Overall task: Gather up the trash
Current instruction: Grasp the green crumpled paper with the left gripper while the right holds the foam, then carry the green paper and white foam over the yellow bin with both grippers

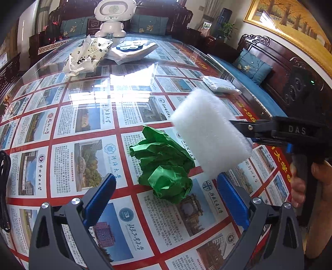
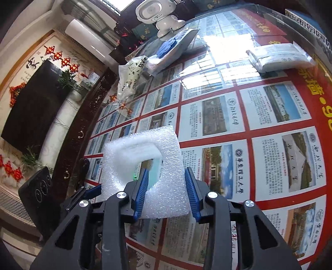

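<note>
A crumpled green paper ball point(image 1: 164, 164) lies on the glass table point(image 1: 83, 124). My left gripper point(image 1: 166, 178) hovers just in front of it, open, with its blue pads point(image 1: 99, 197) wide on either side and nothing between them. A white foam wrap sheet point(image 1: 209, 133) hangs in the air above and to the right of the green paper. My right gripper point(image 1: 238, 126) reaches in from the right, shut on it, with a person's hand point(image 1: 300, 182) on the handle. In the right wrist view the foam sheet point(image 2: 143, 157) sits pinched between the right gripper's point(image 2: 167, 170) blue pads.
At the far end of the table lie a crumpled white plastic bag point(image 1: 87, 56), a white pouch with a blue item on it point(image 1: 132, 48) and a white toy robot point(image 1: 113, 16). A flat white packet point(image 1: 220, 84) sits near the right edge. Dark wooden benches surround the table.
</note>
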A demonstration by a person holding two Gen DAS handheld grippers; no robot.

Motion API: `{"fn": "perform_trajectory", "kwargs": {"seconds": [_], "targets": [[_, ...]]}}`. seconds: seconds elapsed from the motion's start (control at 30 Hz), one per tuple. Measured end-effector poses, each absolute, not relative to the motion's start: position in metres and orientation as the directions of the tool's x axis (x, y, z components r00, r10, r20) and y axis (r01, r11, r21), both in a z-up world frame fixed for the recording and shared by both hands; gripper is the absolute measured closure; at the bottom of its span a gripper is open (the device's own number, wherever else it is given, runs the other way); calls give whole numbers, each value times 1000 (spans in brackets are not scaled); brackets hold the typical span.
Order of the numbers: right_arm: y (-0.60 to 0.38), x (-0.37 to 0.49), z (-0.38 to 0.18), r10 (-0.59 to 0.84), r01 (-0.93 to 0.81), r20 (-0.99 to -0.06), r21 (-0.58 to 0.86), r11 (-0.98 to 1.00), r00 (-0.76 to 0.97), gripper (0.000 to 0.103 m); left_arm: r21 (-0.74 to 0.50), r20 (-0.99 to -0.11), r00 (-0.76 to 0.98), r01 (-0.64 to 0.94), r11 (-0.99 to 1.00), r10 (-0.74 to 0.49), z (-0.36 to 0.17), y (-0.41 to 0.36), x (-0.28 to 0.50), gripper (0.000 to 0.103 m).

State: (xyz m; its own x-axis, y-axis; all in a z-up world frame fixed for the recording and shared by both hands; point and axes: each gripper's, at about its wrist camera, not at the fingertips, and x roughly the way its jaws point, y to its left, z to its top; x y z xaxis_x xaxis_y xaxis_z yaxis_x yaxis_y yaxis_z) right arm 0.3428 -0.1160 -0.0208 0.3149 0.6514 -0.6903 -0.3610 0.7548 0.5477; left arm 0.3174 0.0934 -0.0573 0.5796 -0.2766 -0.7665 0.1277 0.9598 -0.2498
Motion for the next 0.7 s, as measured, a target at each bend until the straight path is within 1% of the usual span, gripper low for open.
{"fn": "perform_trajectory", "kwargs": {"seconds": [0.23, 0.37, 0.47, 0.5, 0.53, 0.57, 0.6, 0.7], "targets": [[-149, 331, 3, 688, -394, -602, 564, 725, 404, 68, -232, -769, 586, 114, 966, -254, -59, 89, 329, 6], [-160, 329, 7, 688, -388, -591, 569, 725, 420, 68, -207, -782, 579, 108, 972, -231, -64, 84, 341, 8], [-160, 326, 6, 693, -387, -587, 575, 721, 418, 68, -175, -784, 586, 111, 978, -207, -67, 80, 346, 20], [-161, 325, 5, 692, -387, -588, 574, 722, 419, 68, -163, -782, 590, 114, 980, -198, -66, 79, 347, 34], [-160, 324, 4, 693, -388, -589, 574, 721, 417, 68, -161, -783, 591, 113, 981, -196, -65, 80, 348, 40], [-159, 324, 2, 693, -389, -590, 574, 721, 415, 68, -171, -781, 590, 113, 979, -205, -65, 80, 348, 43], [-159, 323, 1, 692, -389, -591, 572, 722, 414, 68, -191, -779, 586, 114, 975, -221, -65, 82, 347, 48], [-160, 321, -3, 697, -384, -589, 582, 717, 409, 68, -202, -776, 586, 116, 972, -231, -64, 83, 343, 53]]}}
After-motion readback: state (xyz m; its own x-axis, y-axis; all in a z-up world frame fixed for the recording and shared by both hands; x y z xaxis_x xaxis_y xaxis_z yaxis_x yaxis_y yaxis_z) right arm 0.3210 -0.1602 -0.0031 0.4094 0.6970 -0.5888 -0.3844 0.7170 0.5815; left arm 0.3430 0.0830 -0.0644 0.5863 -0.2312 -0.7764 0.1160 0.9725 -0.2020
